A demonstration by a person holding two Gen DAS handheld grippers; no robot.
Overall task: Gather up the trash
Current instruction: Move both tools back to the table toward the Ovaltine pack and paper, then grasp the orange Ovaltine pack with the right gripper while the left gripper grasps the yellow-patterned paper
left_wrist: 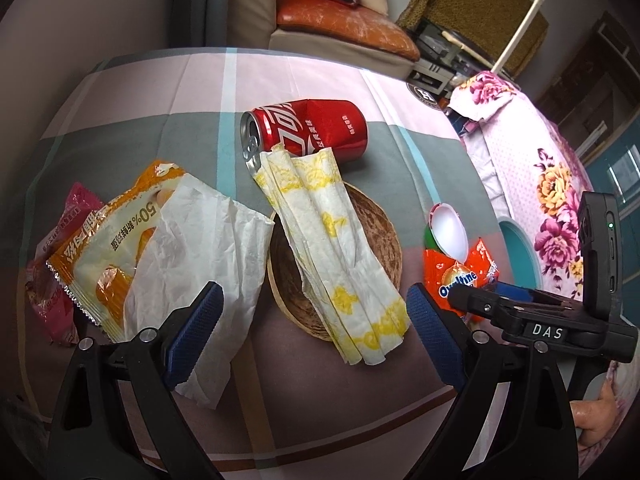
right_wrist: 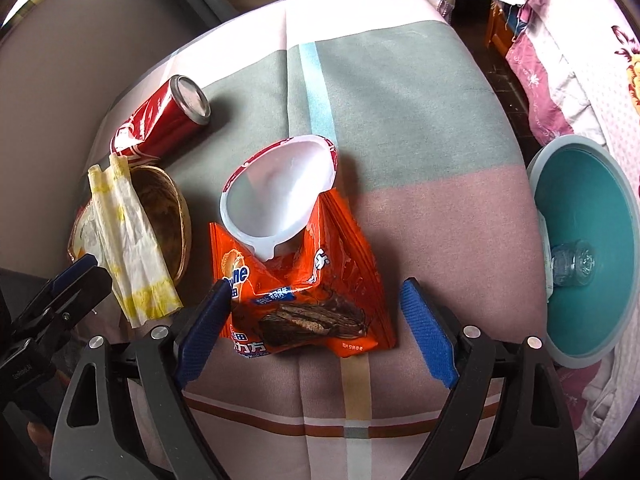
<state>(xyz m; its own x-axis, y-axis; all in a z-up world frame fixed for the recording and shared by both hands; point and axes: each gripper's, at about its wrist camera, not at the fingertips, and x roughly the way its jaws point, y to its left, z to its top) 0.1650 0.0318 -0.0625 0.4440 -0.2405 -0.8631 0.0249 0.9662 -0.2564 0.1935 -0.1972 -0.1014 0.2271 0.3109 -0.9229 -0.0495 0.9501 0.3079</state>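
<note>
At the right edge of the right wrist frame, a teal bin (right_wrist: 588, 248) sits just off the bench (right_wrist: 400, 100) with one clear plastic bottle (right_wrist: 572, 264) already inside, so collecting looks barely begun: one piece is binned and the rest still lies on the checked cloth. Counting what is left, there is one red cola can (left_wrist: 308, 128) on its side at upper centre of the left wrist frame, one long yellow-printed paper wrapper (left_wrist: 328, 248) draped across one woven coaster (left_wrist: 380, 240), one crumpled white paper (left_wrist: 200, 240), one orange-yellow snack packet (left_wrist: 104, 256), one pink packet (left_wrist: 60, 248) at far left, one orange Ovaltine wrapper (right_wrist: 304, 300) and one white plastic cup (right_wrist: 280, 192) lying against it. The right hand-held gripper (right_wrist: 316, 316) stands wide open, its jaws astride the Ovaltine wrapper without pressing it; that seems the next pick. The left hand-held gripper (left_wrist: 312, 328) is also spread wide and empty above the white paper and yellow-printed wrapper.
</note>
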